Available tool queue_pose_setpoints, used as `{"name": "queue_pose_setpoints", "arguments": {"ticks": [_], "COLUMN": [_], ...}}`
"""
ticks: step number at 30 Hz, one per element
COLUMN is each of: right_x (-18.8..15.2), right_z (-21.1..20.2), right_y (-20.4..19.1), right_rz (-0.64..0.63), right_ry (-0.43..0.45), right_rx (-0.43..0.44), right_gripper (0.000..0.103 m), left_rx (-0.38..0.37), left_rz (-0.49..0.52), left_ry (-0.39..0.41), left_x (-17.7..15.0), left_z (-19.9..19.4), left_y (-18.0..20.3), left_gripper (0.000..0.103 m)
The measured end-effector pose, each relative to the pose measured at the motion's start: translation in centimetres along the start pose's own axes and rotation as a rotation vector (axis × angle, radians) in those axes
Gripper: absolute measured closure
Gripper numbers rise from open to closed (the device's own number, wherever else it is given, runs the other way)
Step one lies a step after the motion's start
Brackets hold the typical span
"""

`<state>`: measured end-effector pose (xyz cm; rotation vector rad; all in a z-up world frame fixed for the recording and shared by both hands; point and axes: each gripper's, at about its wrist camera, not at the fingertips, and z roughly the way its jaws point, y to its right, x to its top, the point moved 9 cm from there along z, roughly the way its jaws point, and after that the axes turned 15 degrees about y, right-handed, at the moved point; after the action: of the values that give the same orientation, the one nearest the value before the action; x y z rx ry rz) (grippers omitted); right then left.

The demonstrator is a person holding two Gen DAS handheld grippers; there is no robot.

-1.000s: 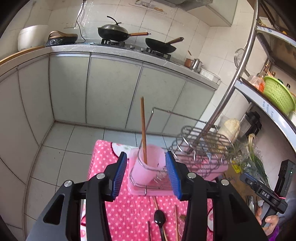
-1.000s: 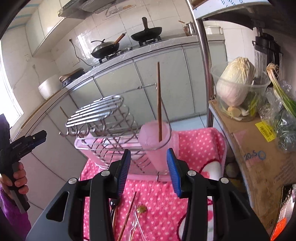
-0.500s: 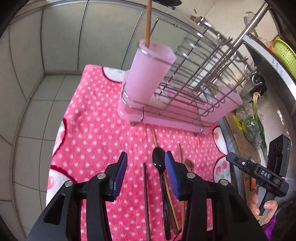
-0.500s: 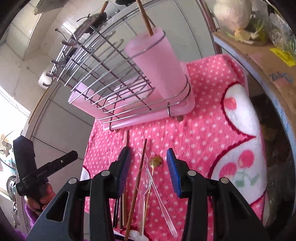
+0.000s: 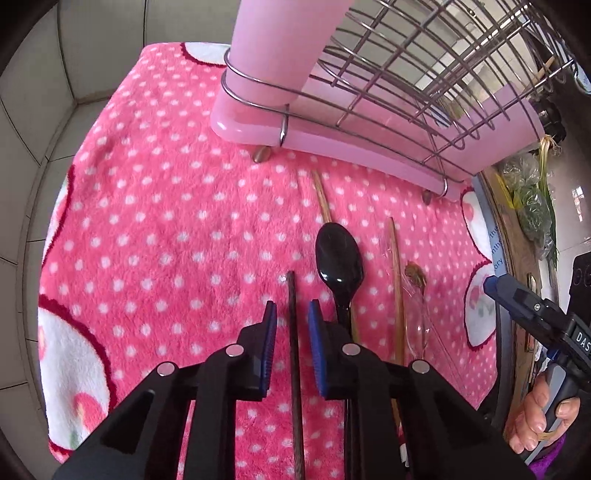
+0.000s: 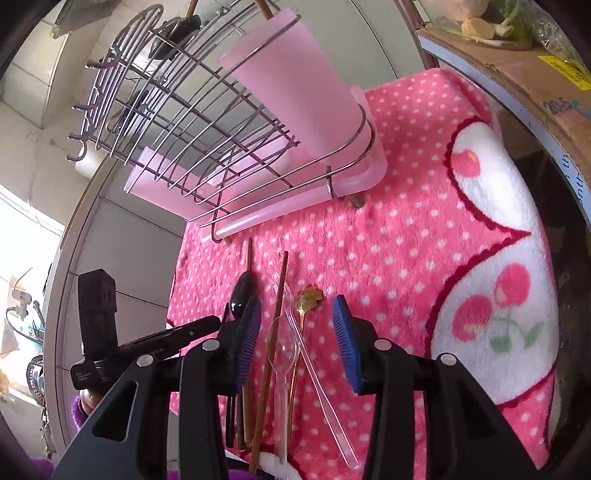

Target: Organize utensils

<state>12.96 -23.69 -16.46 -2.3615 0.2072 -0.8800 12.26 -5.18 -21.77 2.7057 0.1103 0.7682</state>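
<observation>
Left wrist view, right tool marked "DAS"

A pink dotted blanket carries the pink drying rack, chopsticks, a black spoon and clear spoons.

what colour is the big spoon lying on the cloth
Black, glossy; the spoon shows best in the left wrist view.

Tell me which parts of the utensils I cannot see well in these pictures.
1. Left wrist view: the dark chopstick lies between the jaws of the left gripper, which have just been closing; the bottom edge cuts off its near end.
2. Left wrist view: the handle of the black spoon is hidden under that gripper's finger.
3. Right wrist view: the stick in the pink cup is cut off by the top edge.
</observation>
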Motion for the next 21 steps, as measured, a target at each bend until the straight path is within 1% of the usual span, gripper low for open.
{"name": "queue_pose_setpoints", "arguments": {"ticks": [3, 5, 6, 7, 10, 11, 13, 18, 21], "right_x": [0.0, 0.0, 0.0, -0.1, -0.1, -0.1, 0.0, 0.6, 0.4], "right_z": [0.1, 0.3, 0.4, 0.6, 1.2, 1.5, 2.0, 4.5, 6.5], "right_y": [-0.3, -0.5, -0.6, -0.7, -1.0, -1.3, -1.7, -3.0, -3.2], "right_rz": [-0.007, -0.004, 0.0, 0.003, 0.008, 0.002, -0.011, -0.02, -0.041], "right_ry": [-0.006, -0.013, -0.018, -0.022, -0.04, -0.044, -0.054, -0.089, -0.119], "right_rx": [0.016, 0.026, 0.031, 0.034, 0.042, 0.041, 0.038, 0.037, 0.006], "right_gripper": [0.062, 0.062, 0.062, 0.062, 0.063, 0.066, 0.069, 0.07, 0.071], "left_rx": [0.025, 0.035, 0.04, 0.041, 0.025, 0.02, 0.01, -0.029, -0.05], "left_rz": [0.002, 0.02, 0.024, 0.025, 0.01, 0.007, -0.001, -0.048, -0.062], "left_ry": [-0.021, -0.012, -0.007, -0.004, 0.014, 0.027, 0.05, 0.079, 0.087], "left_x": [-0.5, -0.5, -0.4, -0.4, -0.2, 0.0, 0.3, 0.7, 0.8], "left_z": [1.1, 1.3, 1.3, 1.3, 1.2, 0.9, -0.1, -1.4, -2.3], "left_y": [-0.2, -0.1, -0.1, -0.1, -0.1, -0.2, -0.7, -1.2, -1.6], "left_gripper": [0.088, 0.09, 0.096, 0.099, 0.099, 0.099, 0.099, 0.099, 0.099]}}
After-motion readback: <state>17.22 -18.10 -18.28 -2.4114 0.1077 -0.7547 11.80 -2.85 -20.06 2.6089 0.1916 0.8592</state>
